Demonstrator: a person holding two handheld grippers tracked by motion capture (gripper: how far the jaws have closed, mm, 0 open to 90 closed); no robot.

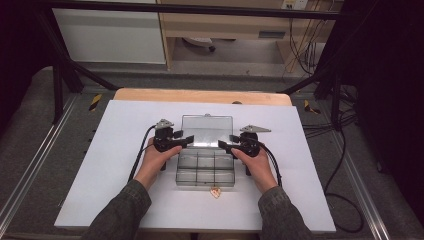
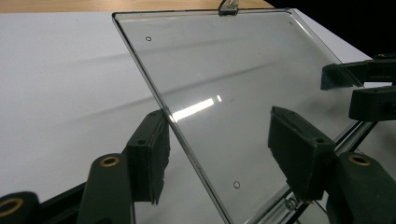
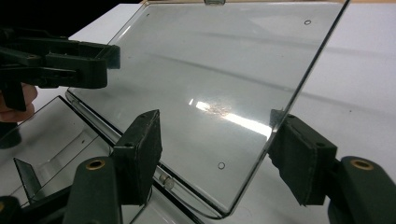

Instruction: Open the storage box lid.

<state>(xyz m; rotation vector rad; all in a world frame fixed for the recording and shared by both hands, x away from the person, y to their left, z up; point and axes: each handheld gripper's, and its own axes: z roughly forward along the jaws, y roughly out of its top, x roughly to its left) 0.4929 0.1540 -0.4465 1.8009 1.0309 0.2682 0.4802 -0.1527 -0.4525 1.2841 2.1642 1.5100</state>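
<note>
Here both grippers' fingers [image 2: 154, 163] stand apart astride the raised clear lid's [image 1: 206, 130] side edges, unclamped.

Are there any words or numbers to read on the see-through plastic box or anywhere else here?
None can be read.
Clear plastic compartment box and its open clear lid: no print, only small moulded circles.
Small orange tag on the white table sheet: too small to read.
</note>
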